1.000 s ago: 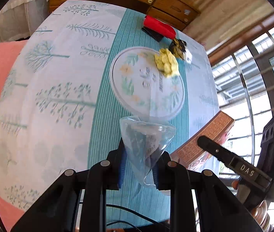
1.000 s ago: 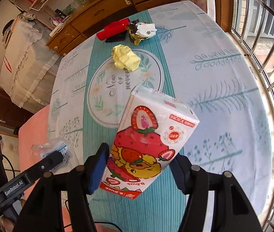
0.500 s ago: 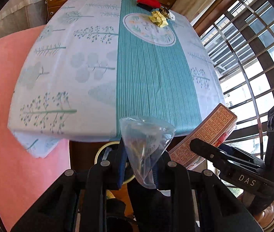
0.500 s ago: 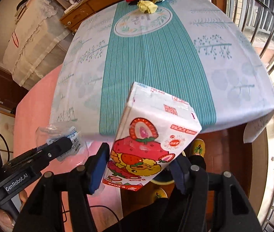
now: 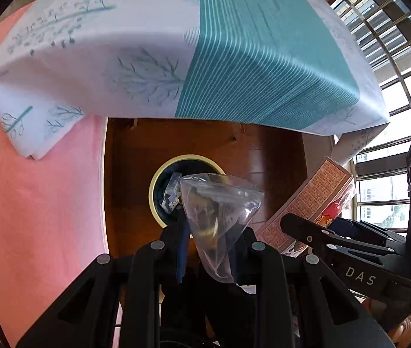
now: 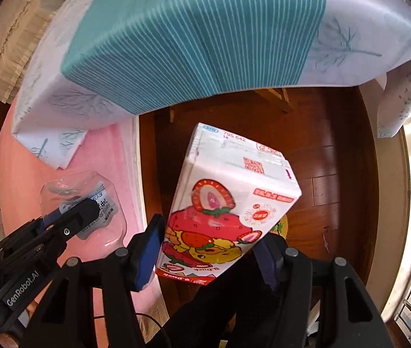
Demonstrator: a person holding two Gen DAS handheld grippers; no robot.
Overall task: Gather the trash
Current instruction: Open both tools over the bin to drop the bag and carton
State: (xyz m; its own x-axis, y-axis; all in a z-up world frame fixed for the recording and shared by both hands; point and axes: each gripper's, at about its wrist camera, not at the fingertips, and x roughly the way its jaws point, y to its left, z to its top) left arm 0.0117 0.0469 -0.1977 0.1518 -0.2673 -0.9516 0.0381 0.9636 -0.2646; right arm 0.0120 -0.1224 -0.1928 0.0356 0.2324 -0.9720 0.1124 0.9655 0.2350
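Note:
My left gripper (image 5: pixel 209 253) is shut on a crumpled clear plastic wrapper (image 5: pixel 220 214) and holds it above a round trash bin (image 5: pixel 159 179) with a yellow rim on the wooden floor. My right gripper (image 6: pixel 208 249) is shut on a strawberry drink carton (image 6: pixel 228 203), held tilted above the floor. The carton also shows in the left wrist view (image 5: pixel 312 203), right of the wrapper. The wrapper and left gripper show in the right wrist view (image 6: pixel 89 203) at the lower left. The bin's rim peeks out behind the carton (image 6: pixel 282 226).
The table's hanging cloth (image 5: pixel 205 58), white with a teal stripe, fills the top of both views (image 6: pixel 205 34). A pink surface (image 5: pixel 31 203) lies to the left. A barred window (image 5: pixel 394 58) is on the right.
Both grippers have drawn back from the table top and tilted down, with their loads still held. The table's edge now sits overhead and the floor and bin have come into view.

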